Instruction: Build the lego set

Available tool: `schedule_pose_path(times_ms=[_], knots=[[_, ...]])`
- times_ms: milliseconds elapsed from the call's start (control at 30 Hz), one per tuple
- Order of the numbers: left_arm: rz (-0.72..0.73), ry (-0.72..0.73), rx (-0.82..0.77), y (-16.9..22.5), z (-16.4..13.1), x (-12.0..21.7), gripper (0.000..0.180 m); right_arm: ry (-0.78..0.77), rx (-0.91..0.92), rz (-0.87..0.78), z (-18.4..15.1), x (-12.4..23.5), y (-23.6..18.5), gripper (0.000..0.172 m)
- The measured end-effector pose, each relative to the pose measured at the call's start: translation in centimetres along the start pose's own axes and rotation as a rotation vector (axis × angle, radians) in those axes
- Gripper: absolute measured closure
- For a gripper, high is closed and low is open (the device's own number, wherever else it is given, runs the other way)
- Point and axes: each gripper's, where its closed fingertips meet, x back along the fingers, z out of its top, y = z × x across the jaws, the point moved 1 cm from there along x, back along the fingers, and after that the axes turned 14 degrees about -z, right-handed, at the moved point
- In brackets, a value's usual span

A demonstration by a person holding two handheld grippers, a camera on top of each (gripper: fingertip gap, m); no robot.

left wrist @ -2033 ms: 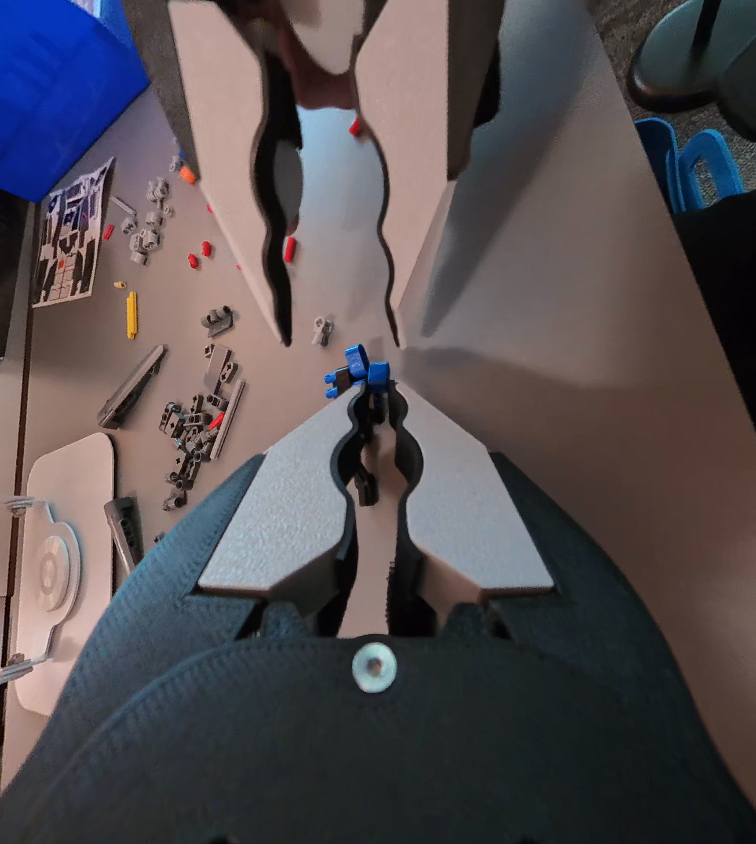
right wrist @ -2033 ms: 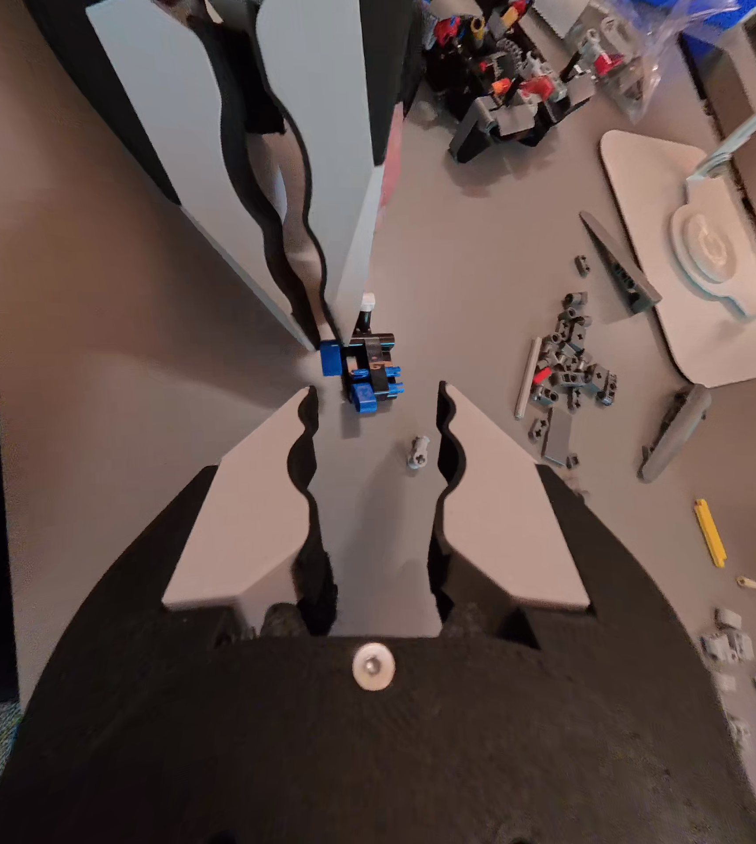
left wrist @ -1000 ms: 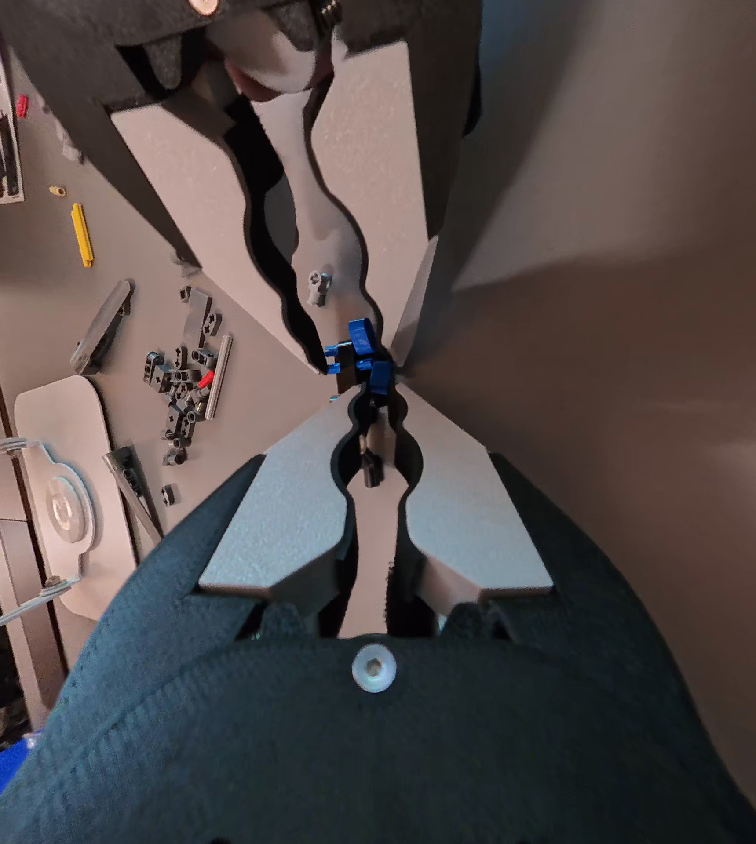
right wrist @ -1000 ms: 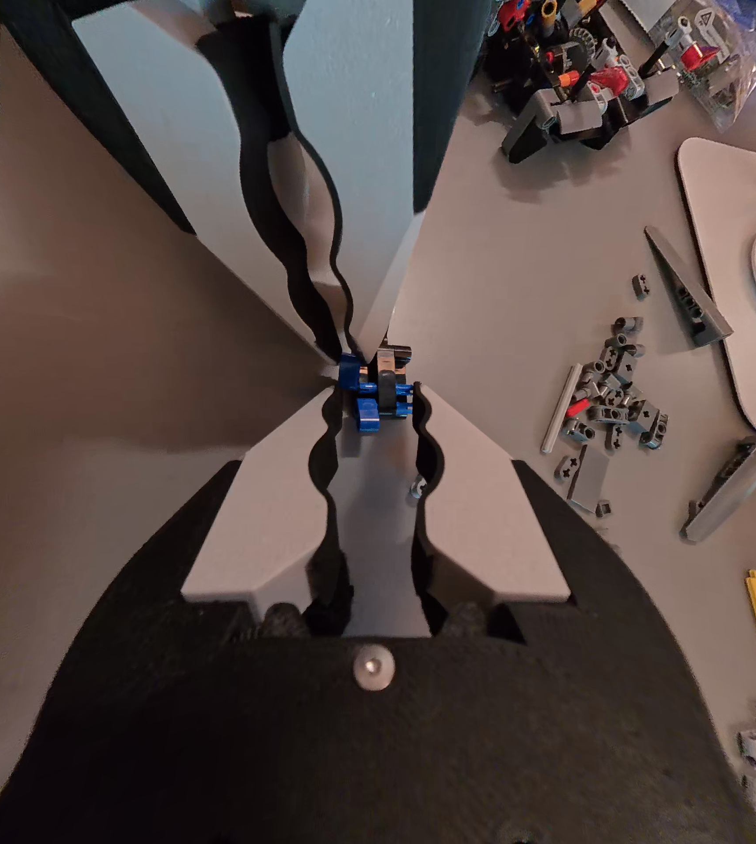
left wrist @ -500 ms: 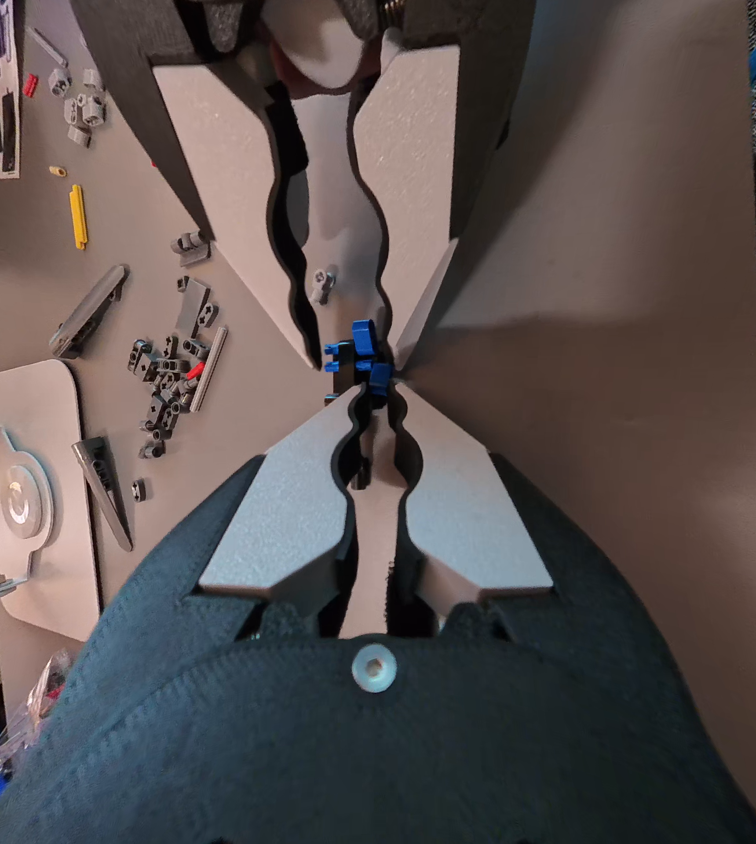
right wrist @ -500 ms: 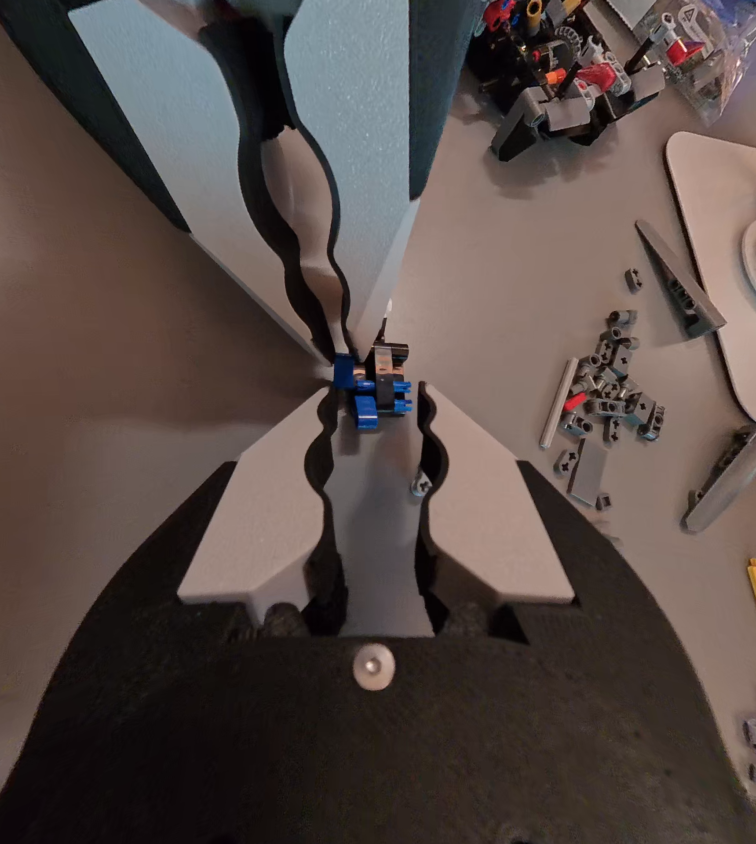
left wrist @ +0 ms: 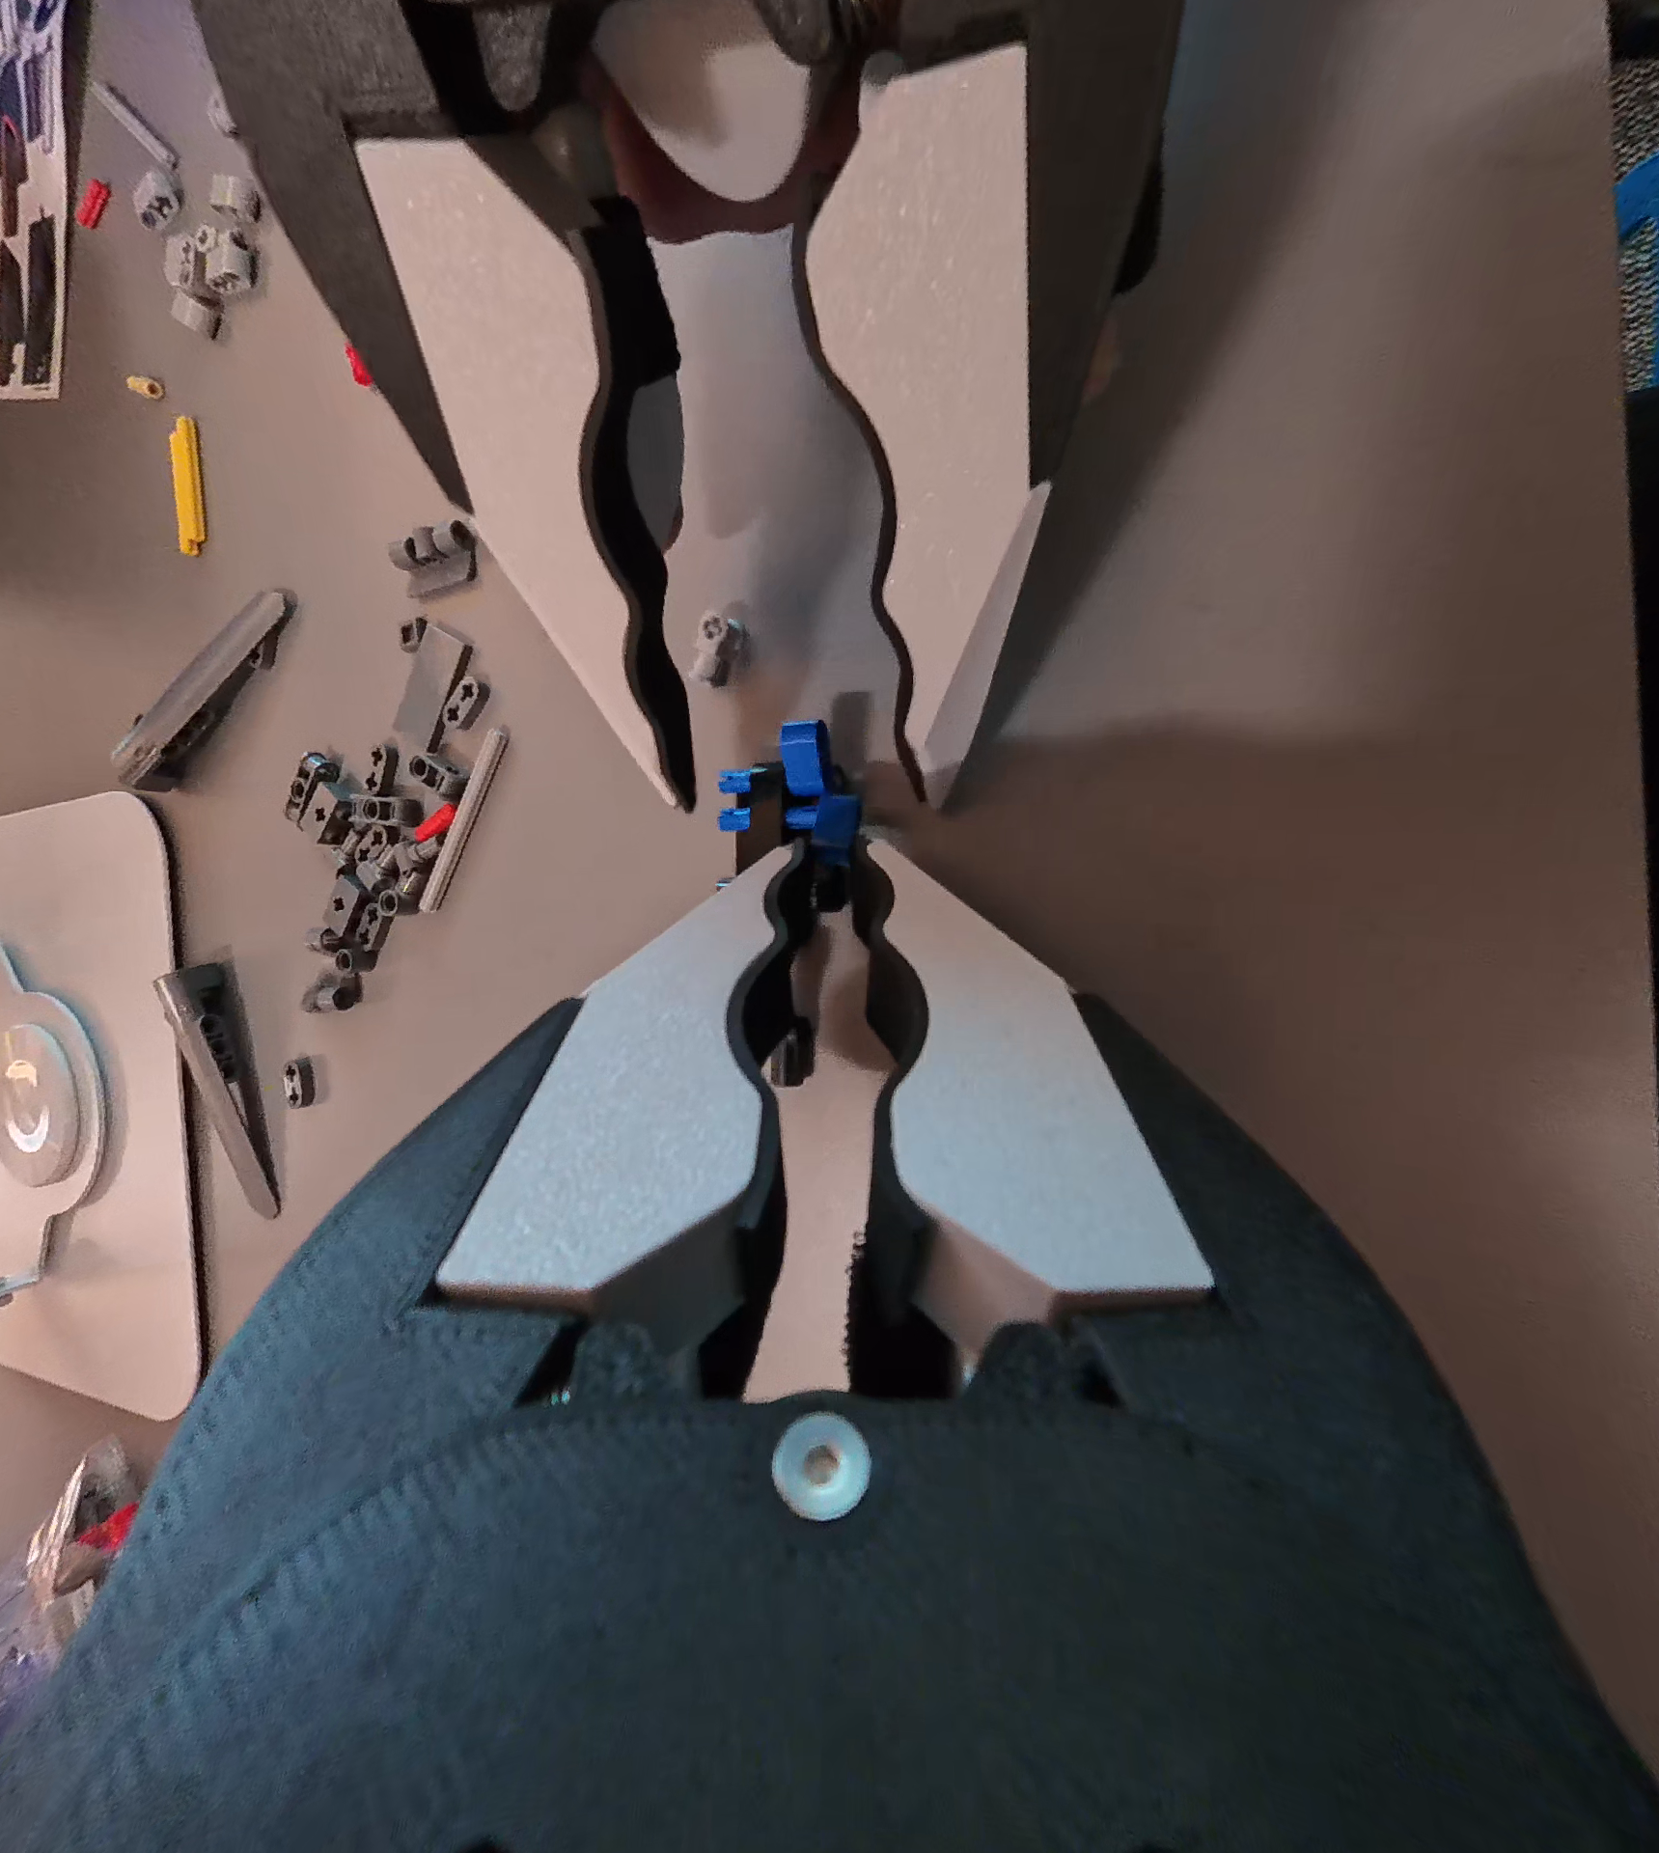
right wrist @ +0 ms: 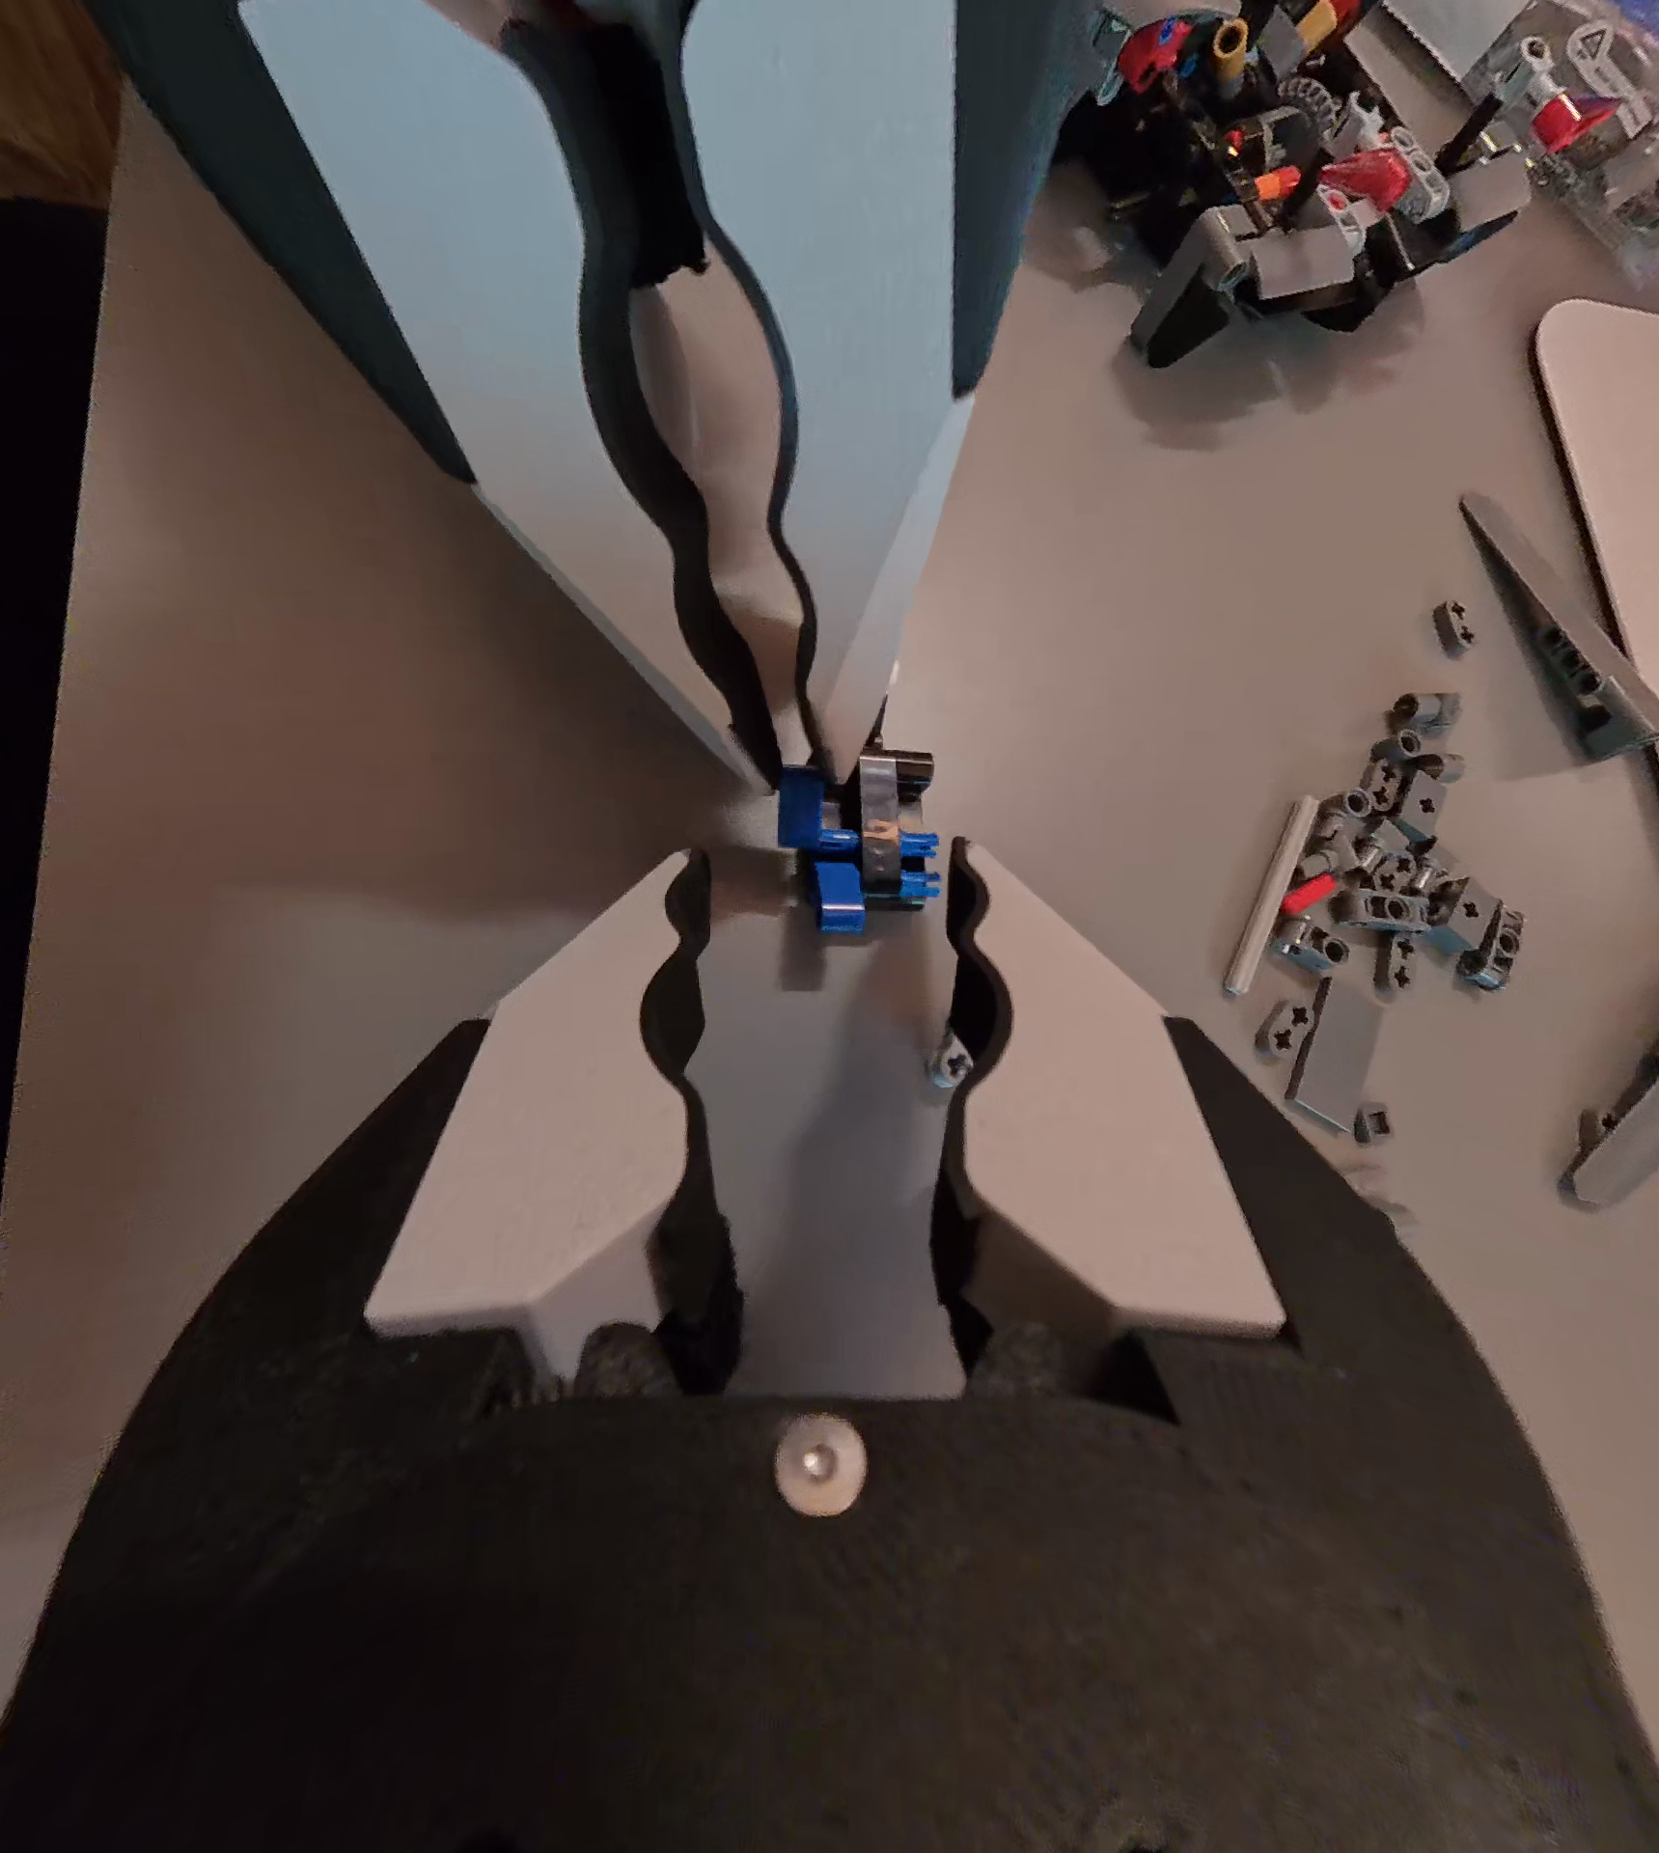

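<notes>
The left gripper (left wrist: 830,852) pinches a small blue-and-black brick assembly (left wrist: 800,792) above the grey table (left wrist: 1256,902), its blue pins pointing sideways. The right gripper (right wrist: 825,862) faces it, jaws wide, touching nothing. Loose grey pieces (right wrist: 1387,882) lie nearby.

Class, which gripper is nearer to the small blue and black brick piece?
Left. The left gripper has its fingers shut on the brick piece; the right gripper faces it with fingers spread either side, not touching.
</notes>
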Motion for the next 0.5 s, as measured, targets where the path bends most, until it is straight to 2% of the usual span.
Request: schedule_pose_path(times_ms=[500], knots=[[-0.015, -0.015, 0.036, -0.08, -0.29, -0.18, 0.175, 0.006, -0.012, -0.036, 0.32, -0.54, 0.16, 0.13]])
